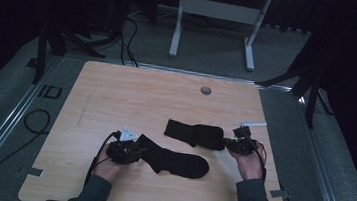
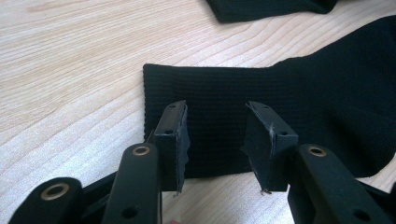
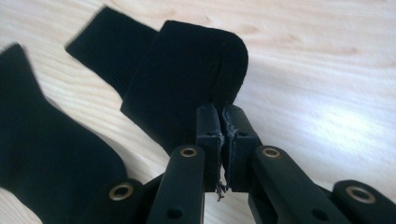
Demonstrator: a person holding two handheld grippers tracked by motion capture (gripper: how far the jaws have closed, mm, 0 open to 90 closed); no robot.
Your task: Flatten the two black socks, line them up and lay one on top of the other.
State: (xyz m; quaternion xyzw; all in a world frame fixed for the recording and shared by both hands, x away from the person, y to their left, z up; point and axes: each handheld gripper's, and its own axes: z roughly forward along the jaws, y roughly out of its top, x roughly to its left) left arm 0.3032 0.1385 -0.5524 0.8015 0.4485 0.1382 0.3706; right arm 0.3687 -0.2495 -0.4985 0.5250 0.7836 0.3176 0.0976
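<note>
Socks on the table, high view: two black socks are lying on the wooden table (image 1: 117,89); the near sock (image 1: 172,161) is stretching flat in front of the person, and the far sock (image 1: 195,134) is sitting just beyond it, folded over on itself toward its right end.
Left tool, high view: the left tool (image 1: 133,148) is resting at the cuff end of the near sock, gripped in the left hand (image 1: 109,166), with a cable trailing off to the left.
Right tool, high view: the right tool (image 1: 227,143) is meeting the right end of the far sock, with the right hand (image 1: 249,164) behind it.
Floor, high view: a white metal frame (image 1: 215,14) is standing on the grey floor beyond the table.
Left tool, left gripper view: the left tool (image 2: 215,135) is standing wide apart, its jaws straddling the ribbed cuff of the near sock (image 2: 280,102); the pads are not pressing the fabric, so it is gripping nothing.
Far sock, left gripper view: an edge of the far sock (image 2: 271,7) is peeking in at the top.
Right tool, right gripper view: the right tool (image 3: 220,122) is clamped tight, pinching the doubled-over end of the far sock (image 3: 182,79), which is rising up from the jaws.
Near sock, right gripper view: the near sock (image 3: 46,149) is lying at the left, blurred.
</note>
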